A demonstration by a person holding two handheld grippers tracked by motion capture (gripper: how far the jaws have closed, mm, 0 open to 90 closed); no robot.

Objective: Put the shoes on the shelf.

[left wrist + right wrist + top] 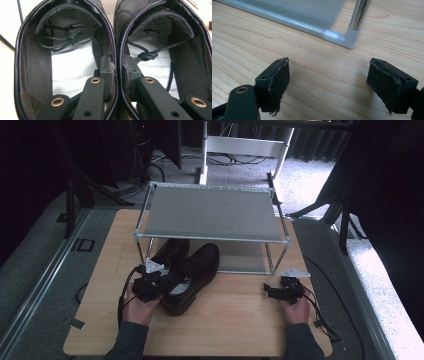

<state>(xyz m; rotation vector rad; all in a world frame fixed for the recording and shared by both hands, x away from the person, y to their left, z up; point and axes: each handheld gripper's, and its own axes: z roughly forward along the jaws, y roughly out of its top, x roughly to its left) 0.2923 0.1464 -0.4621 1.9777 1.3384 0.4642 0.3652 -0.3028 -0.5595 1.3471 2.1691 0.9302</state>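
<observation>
Two black leather lace-up shoes (pixel 192 270) lie side by side on the wooden table, toes pointing under the shoe rack (pixel 210 212). My left gripper (pixel 150 282) is at their heels. In the left gripper view its jaws reach into the shoes, one jaw in the left shoe (pixel 32 62) and one in the right shoe (pixel 190 57). The left gripper (pixel 117 67) is shut on the two adjoining inner walls, pinching the pair together. My right gripper (pixel 272 292) rests low over the table at the right. The right gripper (pixel 328 80) is open with bare wood between its pads.
The two-tier rack has a grey mesh top shelf and chrome posts. Its front right foot (pixel 348 38) and lower shelf edge (pixel 294 17) lie just ahead of the right gripper. The table (pixel 230 320) is light wood, and cables trail off its right edge (pixel 325 320).
</observation>
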